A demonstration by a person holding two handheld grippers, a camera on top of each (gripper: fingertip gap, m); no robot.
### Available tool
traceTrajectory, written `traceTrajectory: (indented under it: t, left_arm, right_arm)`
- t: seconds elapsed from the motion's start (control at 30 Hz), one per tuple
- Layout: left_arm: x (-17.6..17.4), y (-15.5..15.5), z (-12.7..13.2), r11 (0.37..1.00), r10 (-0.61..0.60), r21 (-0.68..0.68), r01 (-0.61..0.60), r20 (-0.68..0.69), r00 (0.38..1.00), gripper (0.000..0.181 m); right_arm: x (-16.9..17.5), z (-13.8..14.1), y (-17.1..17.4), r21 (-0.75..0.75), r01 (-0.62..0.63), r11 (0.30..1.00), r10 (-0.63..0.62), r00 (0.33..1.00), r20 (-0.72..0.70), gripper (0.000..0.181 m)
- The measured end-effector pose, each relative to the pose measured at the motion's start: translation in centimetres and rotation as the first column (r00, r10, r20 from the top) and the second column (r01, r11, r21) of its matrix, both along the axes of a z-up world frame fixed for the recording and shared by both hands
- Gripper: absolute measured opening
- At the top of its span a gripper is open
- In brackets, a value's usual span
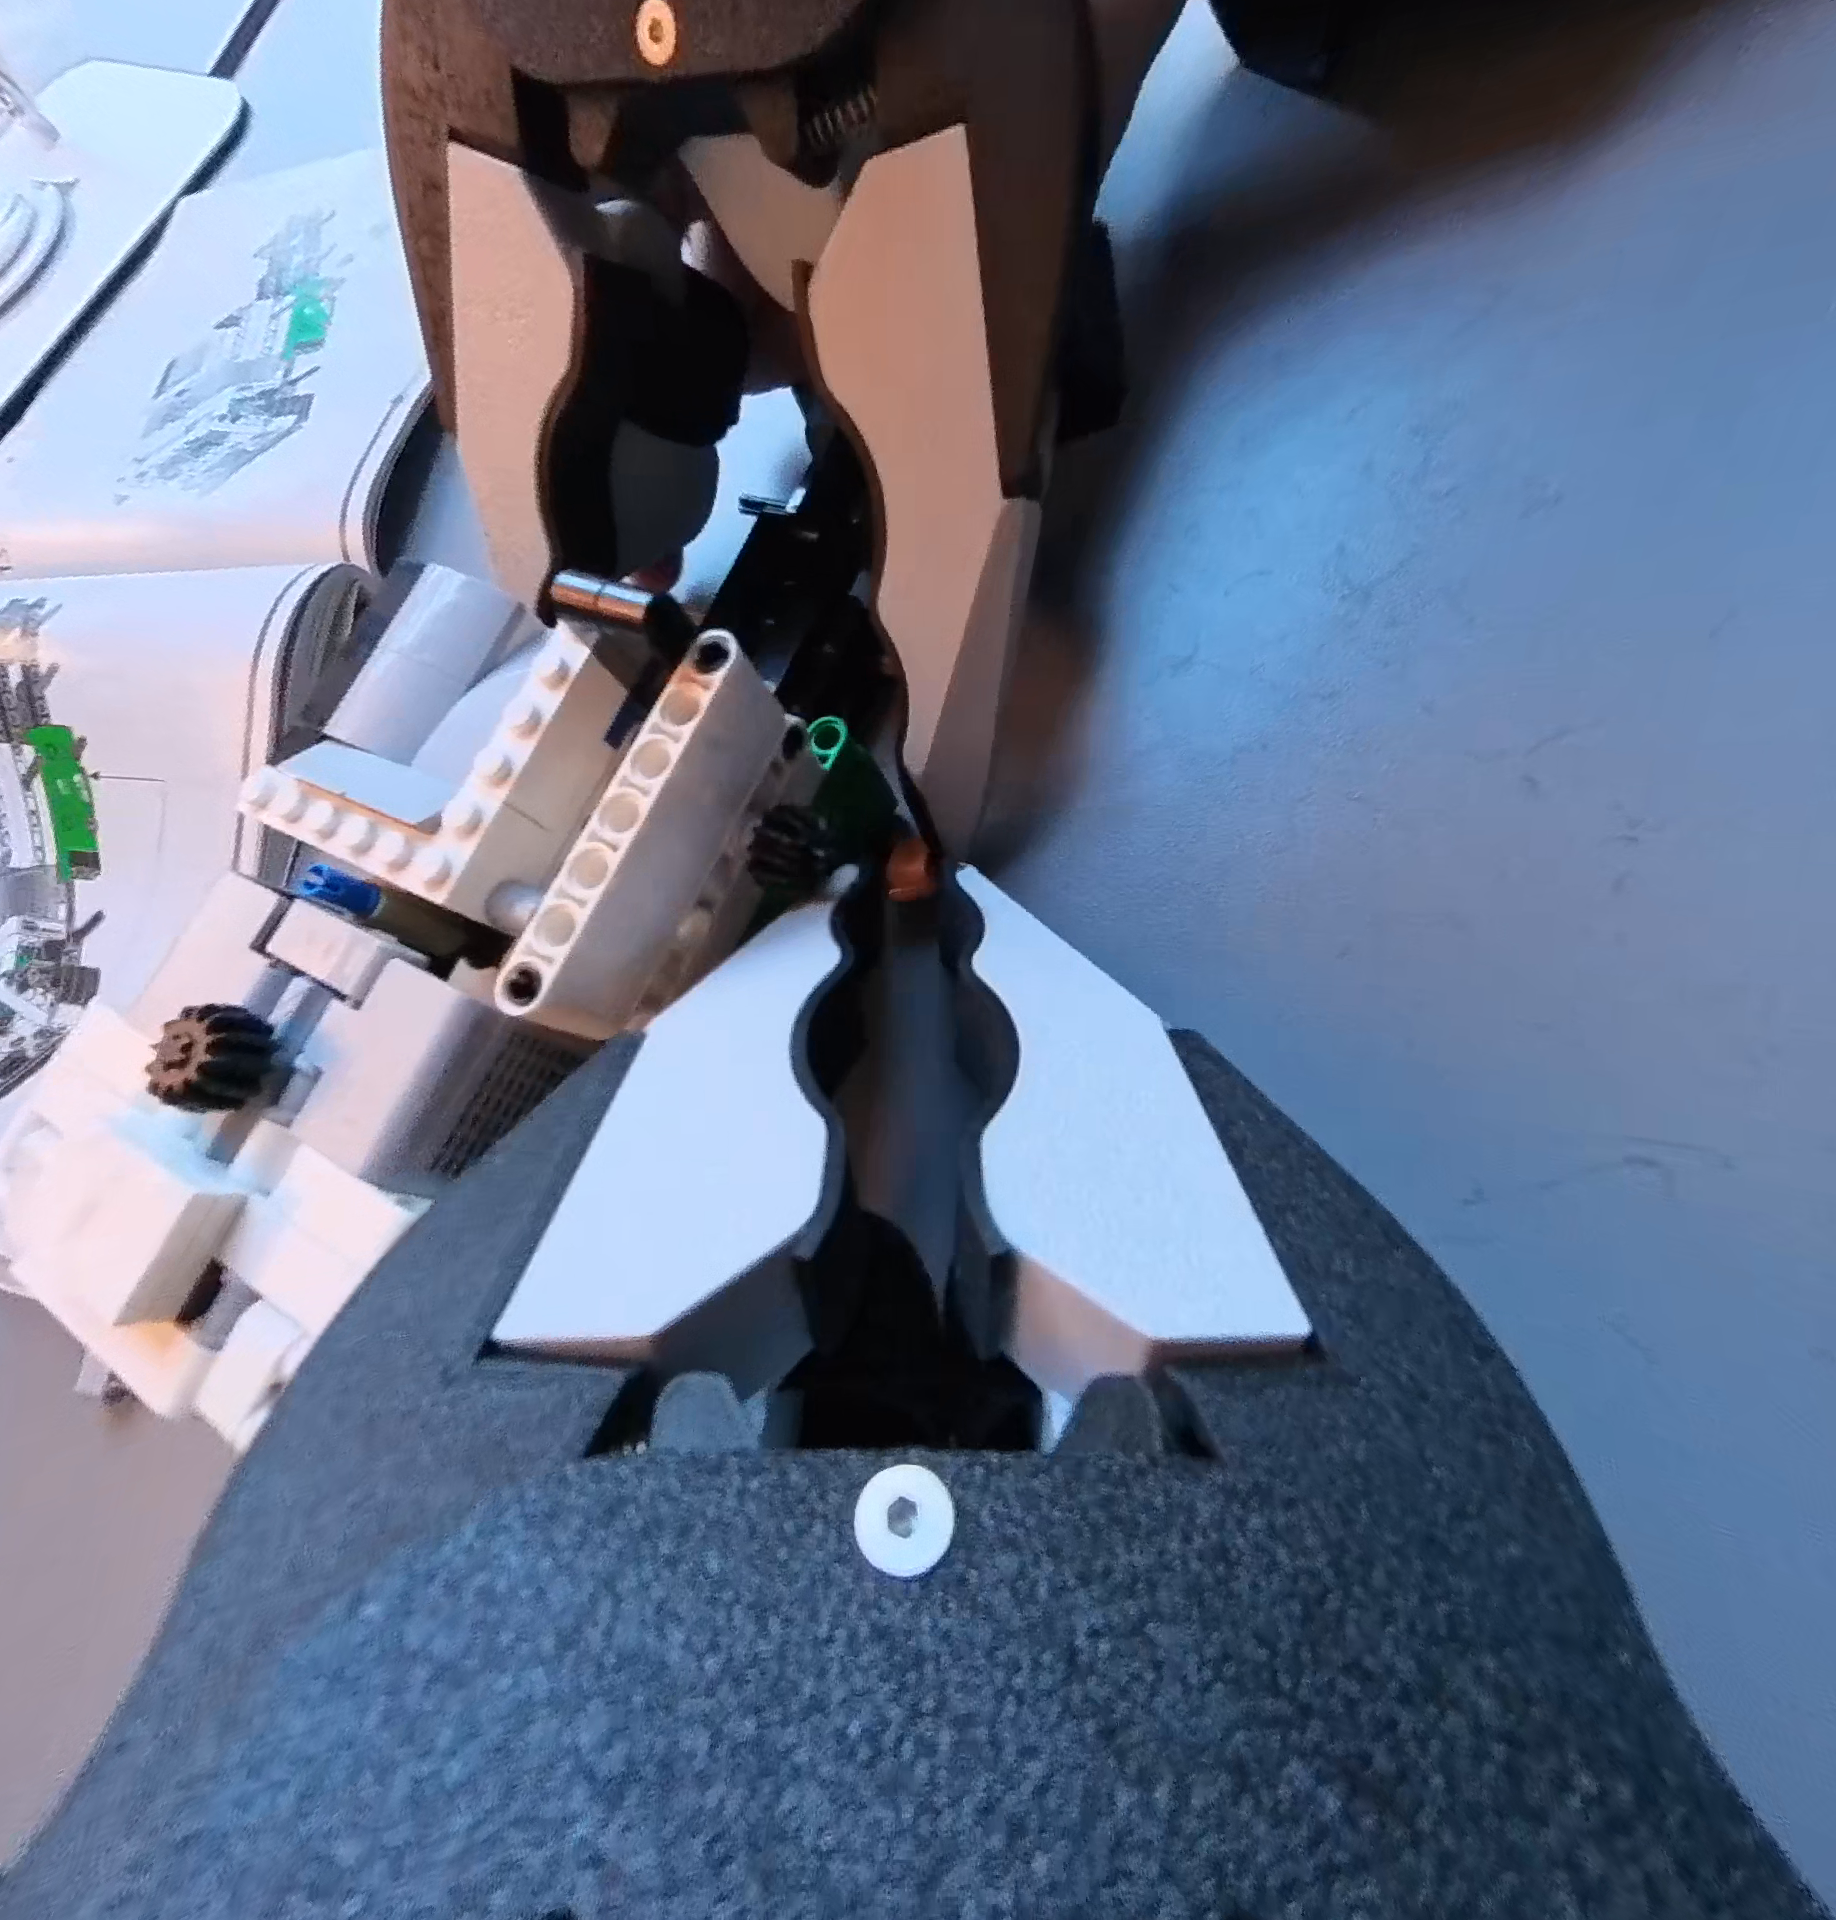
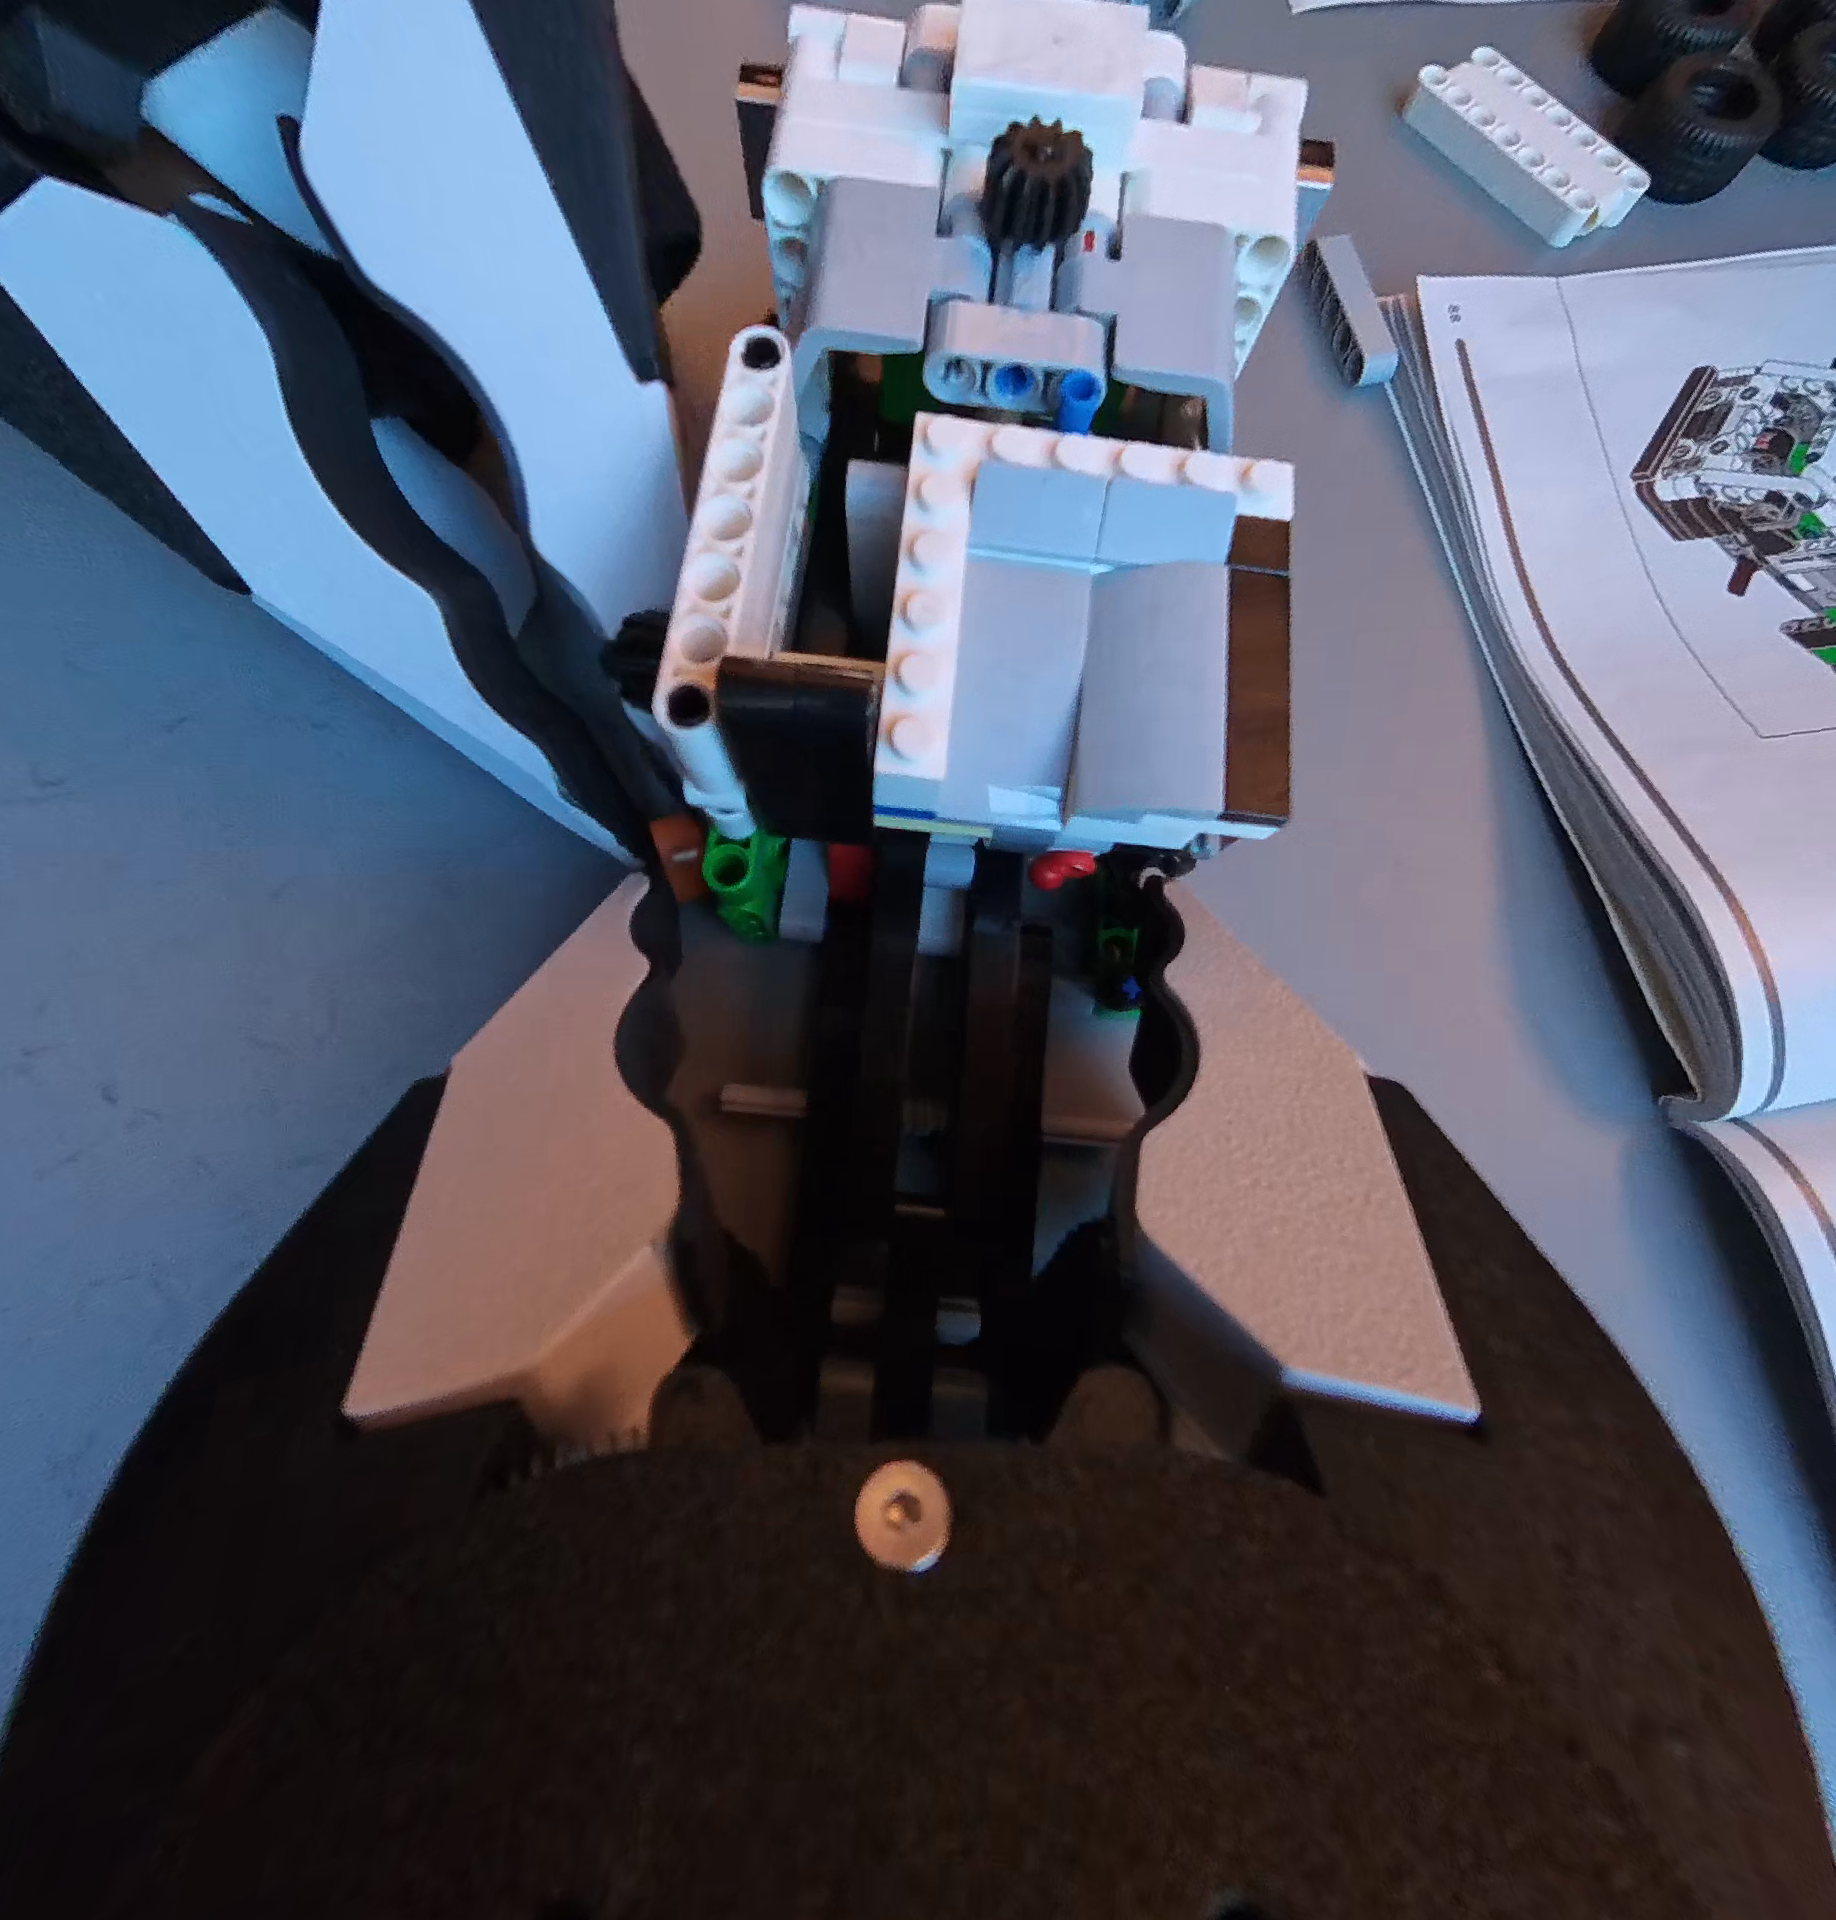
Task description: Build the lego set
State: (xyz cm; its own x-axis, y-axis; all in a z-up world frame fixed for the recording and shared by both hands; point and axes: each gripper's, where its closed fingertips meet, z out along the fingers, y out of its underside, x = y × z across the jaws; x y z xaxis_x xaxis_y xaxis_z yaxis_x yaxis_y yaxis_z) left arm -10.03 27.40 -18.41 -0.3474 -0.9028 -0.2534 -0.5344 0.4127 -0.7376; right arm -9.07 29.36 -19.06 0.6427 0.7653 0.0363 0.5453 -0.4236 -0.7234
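Observation:
The lego model (image 2: pixel 1039 623) is a white and grey block with black gears, green pins and a black chassis. My right gripper (image 2: pixel 906 914) is shut on its black rear part, one finger on each side. In the left wrist view the model (image 1: pixel 540 821) hangs tilted in the right gripper (image 1: pixel 758 717). My left gripper (image 1: pixel 909 878) is shut on a small brown piece (image 1: pixel 912 868) and holds it against the model's side, beside a green pin (image 1: pixel 841 764). The right wrist view shows the left gripper (image 2: pixel 665 831) coming in from the upper left with the brown piece (image 2: pixel 677 854).
An open instruction booklet (image 2: pixel 1672 644) lies on the grey table at the right; it also shows in the left wrist view (image 1: pixel 197 343). A white brick (image 2: pixel 1522 156), a grey beam (image 2: pixel 1345 312) and black tyres (image 2: pixel 1745 94) lie at the far right. Only a small space, under 4 cm, lies between the two pairs of fingers.

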Motion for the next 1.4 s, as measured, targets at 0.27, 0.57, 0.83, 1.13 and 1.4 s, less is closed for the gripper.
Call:
traceTrajectory:
  t: [0.27,0.57,0.83,1.13,1.4]
  left_arm:
    - [-0.2,0.1,-0.1,1.000,0.023,0.002,-0.023,0.002,1.000,0.008]
    - [-0.4,0.8,-0.1,0.999,0.051,0.005,-0.051,-0.001,0.999,0.005]
    - [-0.4,0.7,-0.1,0.998,0.054,0.013,-0.054,0.001,0.999,0.005]
    - [-0.4,0.3,-0.2,0.998,0.057,0.018,-0.057,-0.001,0.998,0.005]
    - [-0.4,0.1,-0.4,0.998,0.061,0.029,-0.061,-0.009,0.998,0.005]
  right_arm:
    - [-0.1,0.0,0.1,0.008,0.010,1.000,-0.010,1.000,0.002,0.088]
    - [0.0,0.0,0.1,0.006,0.014,1.000,-0.014,1.000,-0.004,0.087]
    - [0.1,0.0,0.2,0.002,0.009,1.000,-0.009,1.000,-0.012,0.086]
    - [-0.1,-0.1,-0.1,0.002,-0.028,1.000,0.028,1.000,-0.010,0.094]
    - [0.1,-0.1,0.4,0.000,-0.006,1.000,0.006,1.000,-0.016,0.090]
